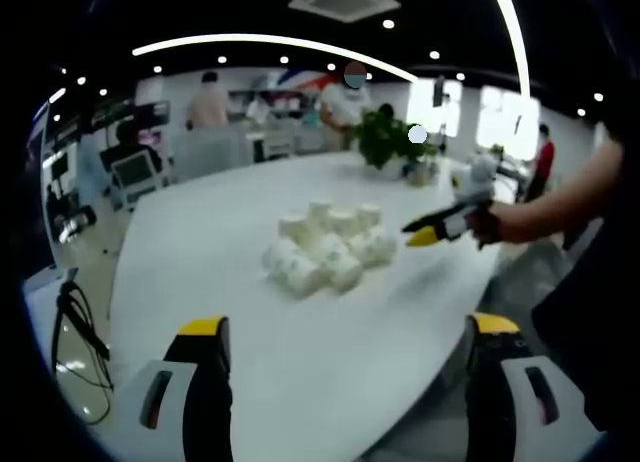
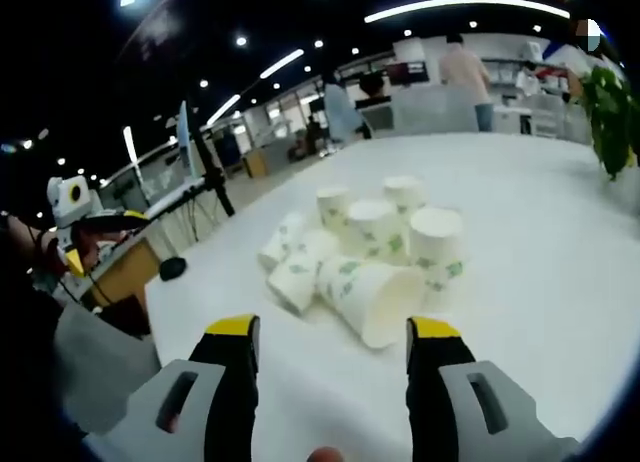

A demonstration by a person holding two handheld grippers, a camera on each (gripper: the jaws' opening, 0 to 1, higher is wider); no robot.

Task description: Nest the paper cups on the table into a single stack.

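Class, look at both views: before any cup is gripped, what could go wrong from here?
1. Several white paper cups with green leaf print lie on their sides touching the upright ones; nudging one may roll or topple others.
2. The open right gripper could crush a thin cup if squeezed hard.
3. The cluster crowds together on the white table, so grabbing two cups is likely.

The paper cups (image 2: 375, 267) look matt and a little soft, white with a green leaf print on their walls, and the ones lying on their sides near the table edge show a plain pale inside. The table (image 1: 250, 222) under them has a smooth white top with a light sheen, which picks up a soft glare from the ceiling lights. The jaws of the left gripper (image 1: 345, 347) and of the right gripper (image 2: 333, 347) seem to be hard plastic, grey and black with yellow tips, smooth and slightly glossy.
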